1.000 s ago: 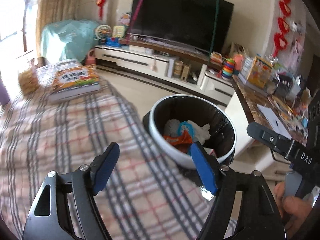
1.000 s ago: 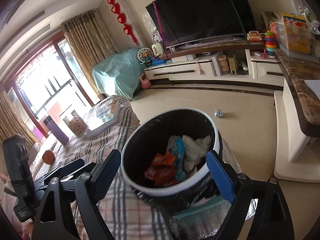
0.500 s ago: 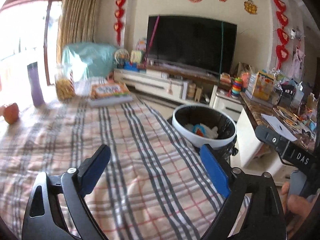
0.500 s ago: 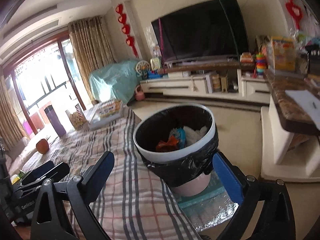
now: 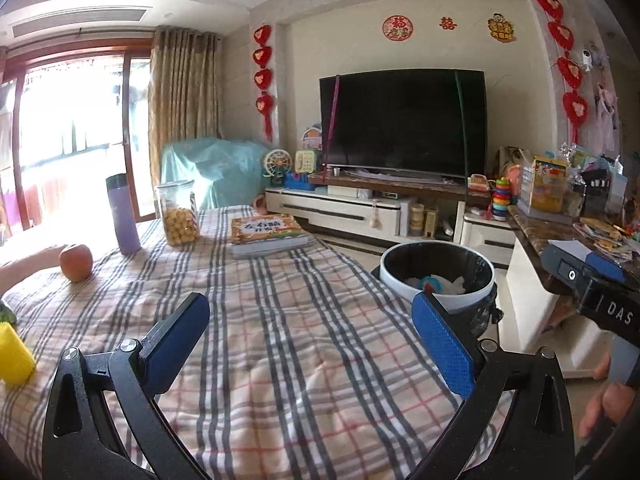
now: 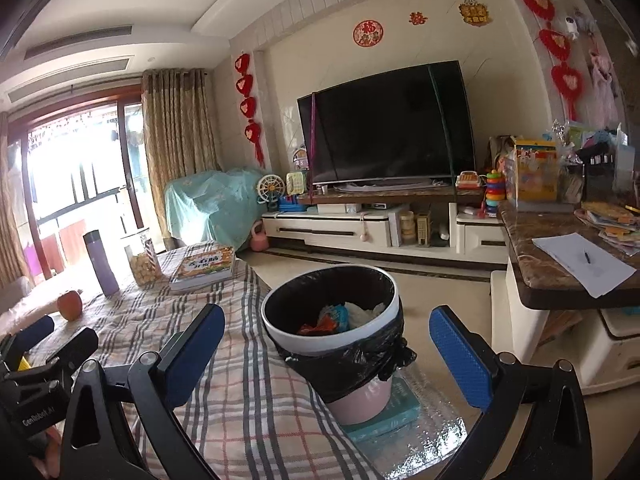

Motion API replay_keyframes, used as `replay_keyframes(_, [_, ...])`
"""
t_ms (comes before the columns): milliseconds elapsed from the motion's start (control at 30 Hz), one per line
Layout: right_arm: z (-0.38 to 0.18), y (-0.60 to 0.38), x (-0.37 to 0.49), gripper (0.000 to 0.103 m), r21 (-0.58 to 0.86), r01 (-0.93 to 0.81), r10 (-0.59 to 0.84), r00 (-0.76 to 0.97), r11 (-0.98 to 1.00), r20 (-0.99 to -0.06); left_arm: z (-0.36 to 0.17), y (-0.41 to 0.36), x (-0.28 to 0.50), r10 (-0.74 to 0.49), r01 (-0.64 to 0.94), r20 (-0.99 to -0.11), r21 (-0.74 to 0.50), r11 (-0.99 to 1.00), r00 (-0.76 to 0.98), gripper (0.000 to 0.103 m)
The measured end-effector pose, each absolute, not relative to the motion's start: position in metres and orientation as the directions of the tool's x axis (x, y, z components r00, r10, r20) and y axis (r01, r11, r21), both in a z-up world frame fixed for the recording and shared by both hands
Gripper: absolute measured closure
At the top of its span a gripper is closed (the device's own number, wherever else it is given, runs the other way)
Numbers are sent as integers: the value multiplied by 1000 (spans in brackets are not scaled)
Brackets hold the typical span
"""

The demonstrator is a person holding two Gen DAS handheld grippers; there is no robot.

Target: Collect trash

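Observation:
A pink trash bin (image 6: 332, 308) with a white rim and black liner stands beside the table's right edge; it also shows in the left wrist view (image 5: 436, 276). Inside lie white tissue, an orange wrapper and a blue wrapper (image 6: 334, 316). My left gripper (image 5: 312, 336) is open and empty above the plaid tablecloth (image 5: 260, 320). My right gripper (image 6: 326, 344) is open and empty, held back from the bin at about rim height. The left gripper's body shows at the left of the right wrist view (image 6: 40, 364).
On the table stand an apple (image 5: 76, 262), a purple bottle (image 5: 122, 214), a snack jar (image 5: 178, 212), a book (image 5: 268, 232) and a yellow sponge (image 5: 12, 354). A marble counter (image 6: 560, 256) with papers is at right. A TV (image 5: 404, 124) is behind.
Both grippers have pulled back and up from the bin. The bin now looks smaller and farther, and more of the table and room shows. Both stayed open.

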State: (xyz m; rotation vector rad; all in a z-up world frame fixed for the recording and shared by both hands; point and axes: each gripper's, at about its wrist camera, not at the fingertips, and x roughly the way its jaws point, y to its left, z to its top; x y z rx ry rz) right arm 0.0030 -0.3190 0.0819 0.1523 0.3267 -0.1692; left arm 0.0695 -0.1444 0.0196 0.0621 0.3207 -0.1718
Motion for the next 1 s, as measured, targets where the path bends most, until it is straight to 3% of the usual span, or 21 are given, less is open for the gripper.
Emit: replay_keyframes(1000, [73,-301,0,0,74,166,-131,930,983,-343,15,-136,63,-142,154,-320,13,988,937,0])
